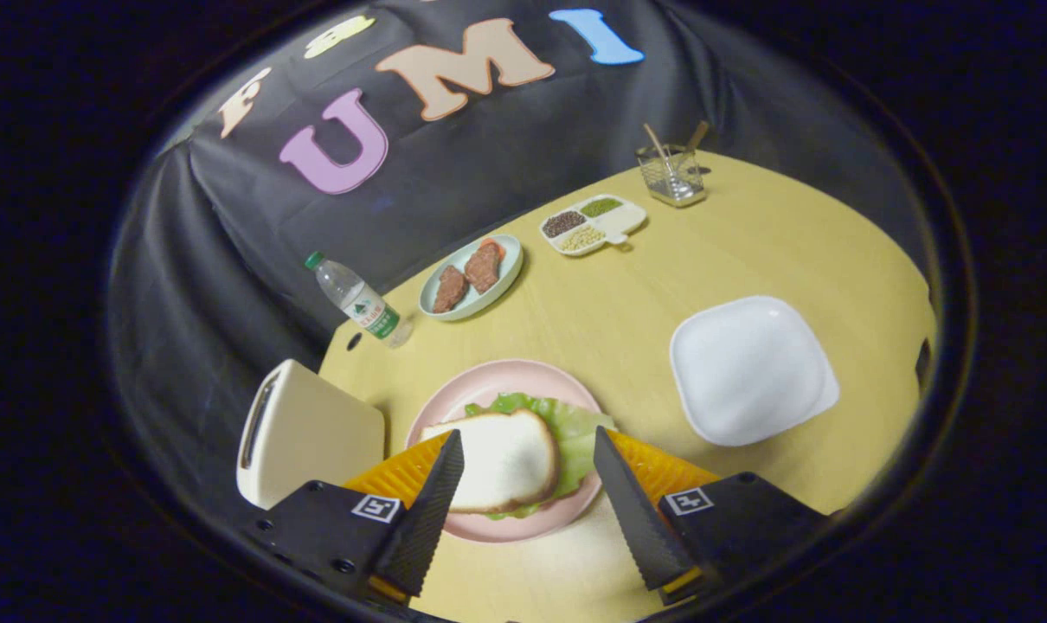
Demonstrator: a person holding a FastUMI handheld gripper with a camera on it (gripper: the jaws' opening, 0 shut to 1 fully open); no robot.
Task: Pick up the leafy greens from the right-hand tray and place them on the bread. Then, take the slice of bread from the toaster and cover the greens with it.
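Low in the frame's centre, the claw [528, 450] stands spread wide and pinches nothing, its fingers flanking a white slice of bread [504, 460] that lies flat over ruffled green lettuce leaves [575, 428] on a round pink plate [489, 389] on the yellow wooden counter [748, 251]. The slice's long axis runs left to right across the frame, its rounded end toward the right-hand finger. At lower left stands a cream toaster [307, 428], its slot facing left; right of centre sits an empty white square tray [753, 368].
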